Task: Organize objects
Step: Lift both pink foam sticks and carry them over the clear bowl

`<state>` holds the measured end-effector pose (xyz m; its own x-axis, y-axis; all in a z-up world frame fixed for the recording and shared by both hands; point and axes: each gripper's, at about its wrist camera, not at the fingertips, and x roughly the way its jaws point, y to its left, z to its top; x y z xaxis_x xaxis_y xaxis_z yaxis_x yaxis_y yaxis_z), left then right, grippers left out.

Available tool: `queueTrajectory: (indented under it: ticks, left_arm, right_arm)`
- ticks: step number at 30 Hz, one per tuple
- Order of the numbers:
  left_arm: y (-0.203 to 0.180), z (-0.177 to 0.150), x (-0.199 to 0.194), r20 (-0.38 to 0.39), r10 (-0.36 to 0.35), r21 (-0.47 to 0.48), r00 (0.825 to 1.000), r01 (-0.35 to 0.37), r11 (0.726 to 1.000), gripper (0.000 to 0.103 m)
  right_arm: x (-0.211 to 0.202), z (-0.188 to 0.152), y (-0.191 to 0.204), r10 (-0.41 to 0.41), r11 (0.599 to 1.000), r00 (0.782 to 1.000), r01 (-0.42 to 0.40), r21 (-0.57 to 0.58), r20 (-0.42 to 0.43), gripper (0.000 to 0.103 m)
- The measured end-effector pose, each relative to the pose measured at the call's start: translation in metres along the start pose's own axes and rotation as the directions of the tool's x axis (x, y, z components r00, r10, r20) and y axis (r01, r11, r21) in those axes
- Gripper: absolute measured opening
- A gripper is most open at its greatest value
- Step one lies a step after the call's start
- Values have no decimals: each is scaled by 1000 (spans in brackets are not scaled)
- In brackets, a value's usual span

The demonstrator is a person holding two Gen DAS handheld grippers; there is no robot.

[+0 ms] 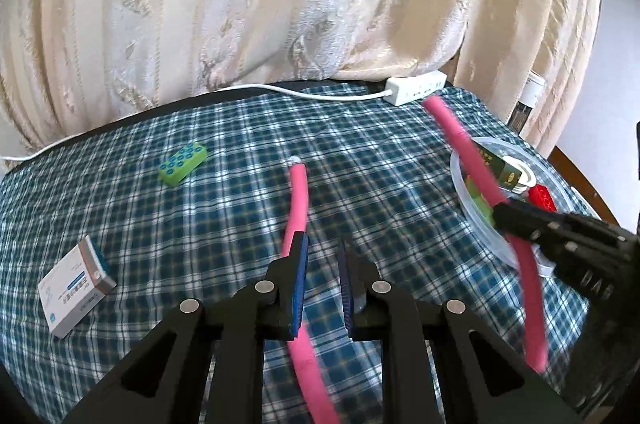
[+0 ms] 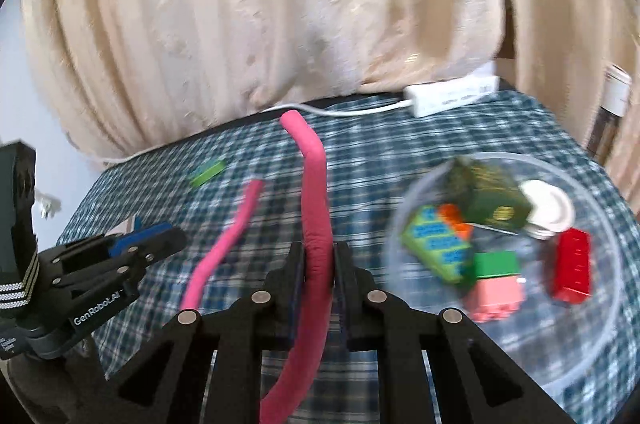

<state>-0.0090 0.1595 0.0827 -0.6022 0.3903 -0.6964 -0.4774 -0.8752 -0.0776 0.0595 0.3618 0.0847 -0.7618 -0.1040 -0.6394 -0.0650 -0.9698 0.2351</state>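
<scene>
**Right tongs** [image 2: 318,248]: clenched on the pink foam rod [image 2: 316,207], pads pressing both its sides.

**Pink foam rod**: the gripped length has its long axis running near to far. The far end points at the white power strip [image 2: 452,93] and bends a little to the left at the tip. The near part curves down out of the picture. It lies left of the clear bowl [image 2: 504,155]; in the left wrist view it crosses in front of the bowl's left rim.

**Left tongs** [image 1: 322,244]: drawn in to a narrow gap, with only checked cloth [image 1: 240,224] showing between the pads.

**Second pink length** [image 1: 298,199]: also runs near to far and ends in a pale tip. It passes behind the left finger of the left tongs. I cannot tell whether it touches that finger, or whether it joins the gripped length, since the near ends are cut off.

**Bowl contents**: a dark green box [image 2: 492,199], a red block [image 2: 572,272] and green, pink and orange bricks, all blurred.

**Tabletop, left side**: a green studded brick [image 1: 183,163] lies far and a small carton [image 1: 74,292] near, well apart.

**Far edge**: a cream curtain [image 1: 280,3].
</scene>
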Motion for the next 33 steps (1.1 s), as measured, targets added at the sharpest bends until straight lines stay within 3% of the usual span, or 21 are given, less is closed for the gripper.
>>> queueTrajectory:
  ticks: [6,14,33]
  left_arm:
    - [2,-1,12,-35,18,-13,999,-19,1000,17]
    - [8,-12,35,-118,16,-39,993,-21,999,23]
    - [11,-20,55,-149,98,-9,984,-100,995,23]
  right_arm:
    - [-22,1,-46,-99,993,994,95,74,44,15]
    - [-30,1,-100,-247,962,968,238,134,51,15]
    - [-21,-10,-140,-283,942,959,278,188,-4,19]
